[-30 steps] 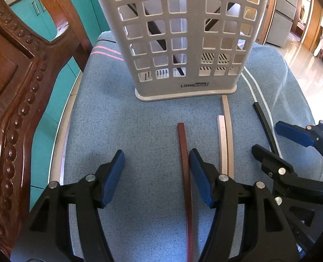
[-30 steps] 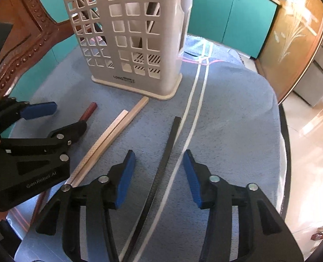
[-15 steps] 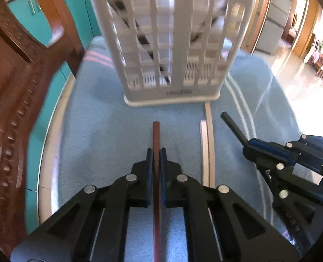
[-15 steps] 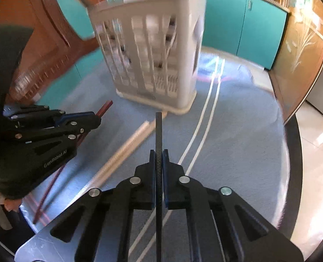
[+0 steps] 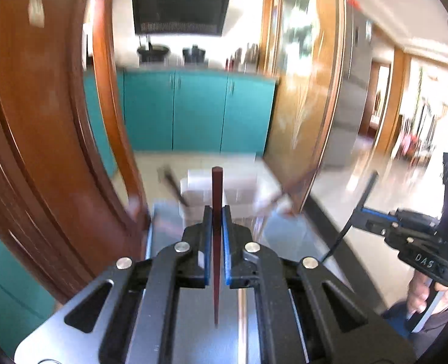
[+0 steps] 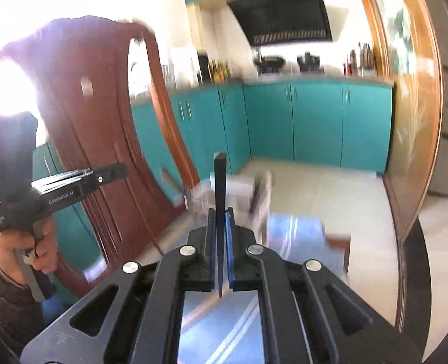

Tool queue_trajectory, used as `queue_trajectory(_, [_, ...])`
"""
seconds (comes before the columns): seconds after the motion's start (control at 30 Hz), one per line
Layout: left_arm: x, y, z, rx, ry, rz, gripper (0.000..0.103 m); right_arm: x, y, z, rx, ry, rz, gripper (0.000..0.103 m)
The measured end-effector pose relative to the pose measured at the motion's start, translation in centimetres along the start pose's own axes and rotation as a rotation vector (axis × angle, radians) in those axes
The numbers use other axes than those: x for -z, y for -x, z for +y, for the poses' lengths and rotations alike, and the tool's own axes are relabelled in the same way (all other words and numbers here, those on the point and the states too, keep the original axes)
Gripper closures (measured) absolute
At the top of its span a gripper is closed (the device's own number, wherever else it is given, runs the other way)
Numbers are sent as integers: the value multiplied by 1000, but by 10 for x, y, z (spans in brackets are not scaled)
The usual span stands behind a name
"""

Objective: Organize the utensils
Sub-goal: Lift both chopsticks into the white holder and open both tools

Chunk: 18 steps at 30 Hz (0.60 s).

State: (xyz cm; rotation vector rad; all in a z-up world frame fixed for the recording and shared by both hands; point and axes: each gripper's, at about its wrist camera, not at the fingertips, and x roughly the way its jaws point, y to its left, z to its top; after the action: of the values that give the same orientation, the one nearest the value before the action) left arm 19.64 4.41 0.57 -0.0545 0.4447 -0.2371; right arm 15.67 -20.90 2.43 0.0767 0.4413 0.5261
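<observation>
1. Now the left gripper (image 5: 216, 212) is up in the air, its fingers (image 5: 207, 236) pinched flat on a red chopstick (image 5: 216, 200) that runs on ahead past the pads and back between the arms.
2. The right gripper (image 6: 221, 214) has its fingers (image 6: 229, 242) pressed the same way on a black chopstick (image 6: 220, 182), whose blunt end sticks out forward.
3. In the left view the right gripper (image 5: 360, 212) sits at the right edge with the black chopstick (image 5: 366, 191) crossing it on a slant; open floor (image 5: 345, 188) lies behind.
4. The white basket (image 6: 239, 188) stands below and ahead of both chopstick tips, blurred, with dark utensils leaning out of it.
5. Left of the basket a carved wooden chair back (image 5: 42, 151) rises close, filling that side.
6. The blue cloth (image 6: 299, 230) on the table ends just past the basket; the table's dark rim (image 6: 418, 273) curves along the right.
7. Beyond are teal cabinets (image 6: 315, 121) and a wood-framed glass door (image 6: 412, 106) to the right.
8. A hand (image 6: 27, 248) grips the left gripper's handle at the right view's left edge.
</observation>
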Motion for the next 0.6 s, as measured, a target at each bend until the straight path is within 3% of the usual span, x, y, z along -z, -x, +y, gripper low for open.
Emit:
queue_trajectory(0.13, [-53,18,11,3,57,-170,96,-56,9,-3,2,-18,-157,96])
queue_trajectory(0.3, [-80,5,31,-29,190,-359,96,-86,-5,-5,116,7,-309,96])
queue_trajectory(0.37, [-77,-18,32,-74,198,-326,96,-89,-20,-4,148,22,-318,96])
queue_trajectory(0.47, [-70,-44,26,-71,197,-233,96,-80,-51,-8,149,29,-264,96])
queue_trajectory(0.6, [-56,-71,10,-131,94,-150,96,-56,-86,-11,174,53,-177,97])
